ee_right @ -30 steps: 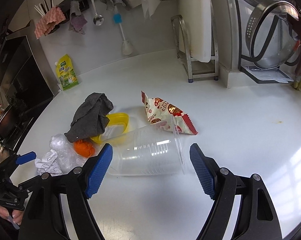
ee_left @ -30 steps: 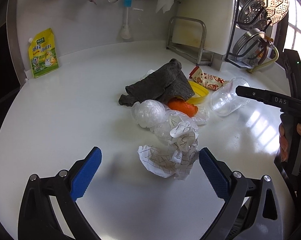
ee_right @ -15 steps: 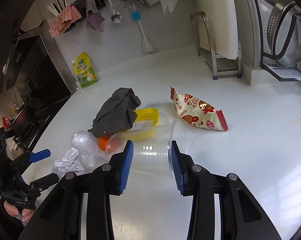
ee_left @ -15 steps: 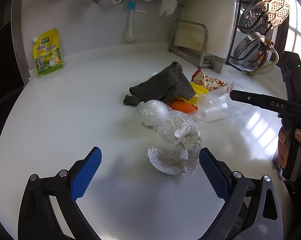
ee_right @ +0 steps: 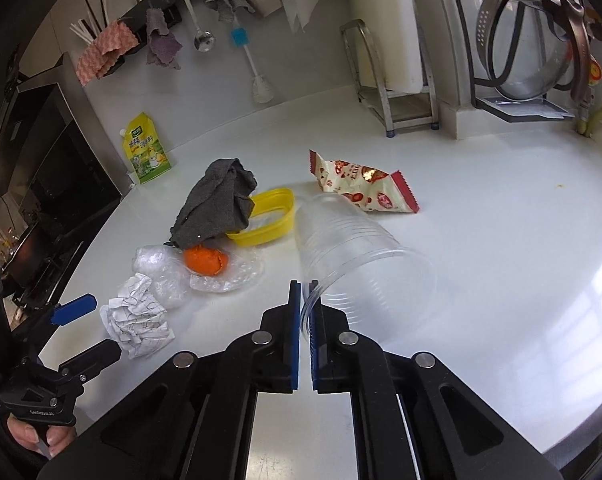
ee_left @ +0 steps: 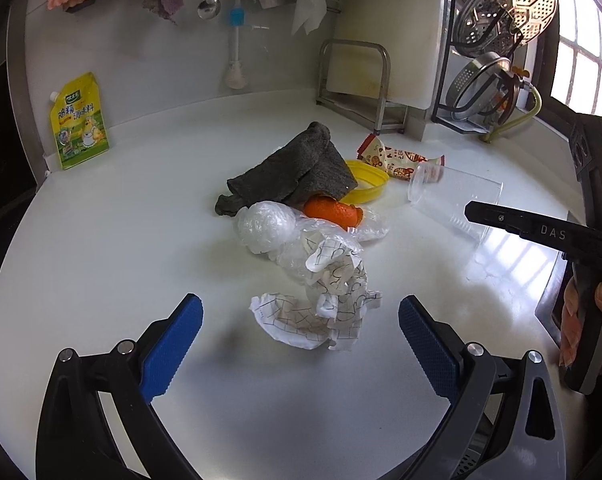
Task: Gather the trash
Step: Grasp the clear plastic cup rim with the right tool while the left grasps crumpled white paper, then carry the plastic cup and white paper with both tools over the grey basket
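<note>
Tipped and swung round since a second ago, the clear plastic cup (ee_right: 361, 256) now lies on its side on the white counter (ee_right: 501, 240) with its rim caught between the blue pads of the right gripper (ee_right: 305, 312), whose jaws have just been closing from wide open to a tight pinch on that thin lip.

From left to right across the counter: the left gripper (ee_left: 301, 340) hangs with its jaws spread wide and empty, the crumpled printed paper (ee_left: 321, 312) lying between and just ahead of its pads; beyond it sit wadded clear plastic wrap (ee_left: 267, 226), a piece of orange peel (ee_left: 331, 210) under the edge of a grey cloth (ee_left: 297, 172), a yellow lid (ee_left: 371, 186), a red-and-white snack wrapper (ee_right: 361, 188), and the cup, gripped at the right.

The cup looks feather-light, thin-walled and slick (likely to buckle or slip if squeezed across its body), so the rim pinch seems the sound hold. The paper ball should be soft and compressible, best taken across its bulk.
</note>
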The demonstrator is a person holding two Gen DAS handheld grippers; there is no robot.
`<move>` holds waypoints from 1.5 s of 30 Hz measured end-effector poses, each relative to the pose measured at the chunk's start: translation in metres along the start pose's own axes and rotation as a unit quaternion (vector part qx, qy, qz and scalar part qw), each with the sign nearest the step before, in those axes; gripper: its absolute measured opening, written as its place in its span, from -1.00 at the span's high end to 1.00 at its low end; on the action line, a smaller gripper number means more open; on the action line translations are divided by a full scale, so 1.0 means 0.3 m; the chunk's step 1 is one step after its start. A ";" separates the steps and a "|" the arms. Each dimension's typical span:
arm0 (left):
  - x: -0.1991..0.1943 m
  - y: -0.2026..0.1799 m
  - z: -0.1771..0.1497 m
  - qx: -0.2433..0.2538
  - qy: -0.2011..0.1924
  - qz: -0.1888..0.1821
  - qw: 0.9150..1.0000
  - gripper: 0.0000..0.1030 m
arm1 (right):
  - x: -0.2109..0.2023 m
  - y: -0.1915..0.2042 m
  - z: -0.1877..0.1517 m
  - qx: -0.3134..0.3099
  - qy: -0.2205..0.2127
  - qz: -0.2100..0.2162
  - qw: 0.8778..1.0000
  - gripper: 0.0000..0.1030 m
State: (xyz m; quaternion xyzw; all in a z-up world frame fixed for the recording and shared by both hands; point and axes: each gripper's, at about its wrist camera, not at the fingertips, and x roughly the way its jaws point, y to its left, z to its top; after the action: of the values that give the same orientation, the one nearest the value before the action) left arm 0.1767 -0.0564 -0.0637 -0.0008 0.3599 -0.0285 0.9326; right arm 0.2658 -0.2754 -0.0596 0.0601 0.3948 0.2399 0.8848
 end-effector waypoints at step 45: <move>-0.242 -0.022 -0.153 0.038 -0.019 -0.006 0.999 0.46 | -0.335 0.211 -0.306 0.046 -0.091 -0.053 0.993 0.92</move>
State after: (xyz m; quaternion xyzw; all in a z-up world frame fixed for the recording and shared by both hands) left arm 0.0917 -0.0581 -0.0488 0.0321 0.3408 -0.0483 0.9383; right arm 0.1175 -0.2749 -0.0362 0.1012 0.3257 0.1677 0.9250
